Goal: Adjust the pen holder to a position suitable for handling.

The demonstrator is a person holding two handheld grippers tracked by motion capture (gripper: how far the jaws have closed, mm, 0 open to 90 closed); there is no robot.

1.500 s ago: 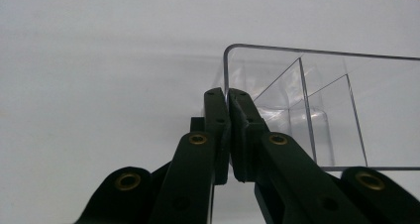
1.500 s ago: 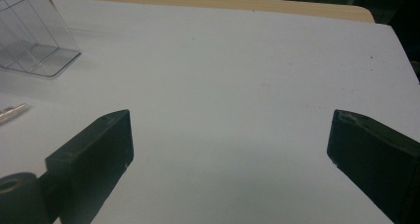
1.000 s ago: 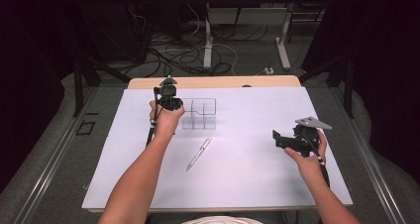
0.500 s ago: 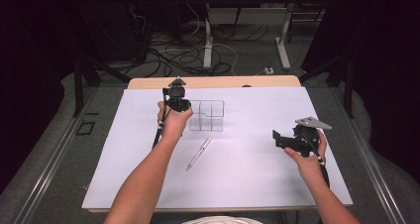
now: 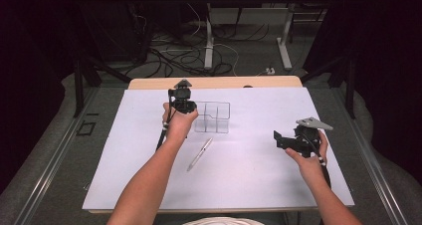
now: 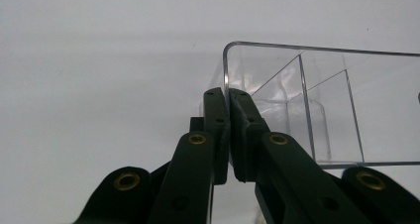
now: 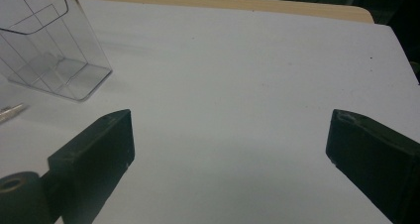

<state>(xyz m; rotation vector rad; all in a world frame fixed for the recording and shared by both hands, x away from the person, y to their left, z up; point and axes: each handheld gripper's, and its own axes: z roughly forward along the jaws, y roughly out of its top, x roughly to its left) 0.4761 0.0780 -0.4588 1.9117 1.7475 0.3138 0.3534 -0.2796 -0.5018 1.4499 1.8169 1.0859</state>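
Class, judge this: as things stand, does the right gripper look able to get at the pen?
Probably yes. The right gripper is open, and only bare white sheet lies between it and the pen; the left gripper is busy clamping the clear organizer.

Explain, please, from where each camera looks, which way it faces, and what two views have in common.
High view: above the person's side, facing forward and down on the table; both forearms, left gripper, right gripper.
Left gripper view: rides the left gripper, looking along jaws shut on the clear organizer wall.
Right gripper view: rides the right gripper, looking across the table past open jaws.
Shared: all three show the organizer; the high and right gripper views also show the pen.
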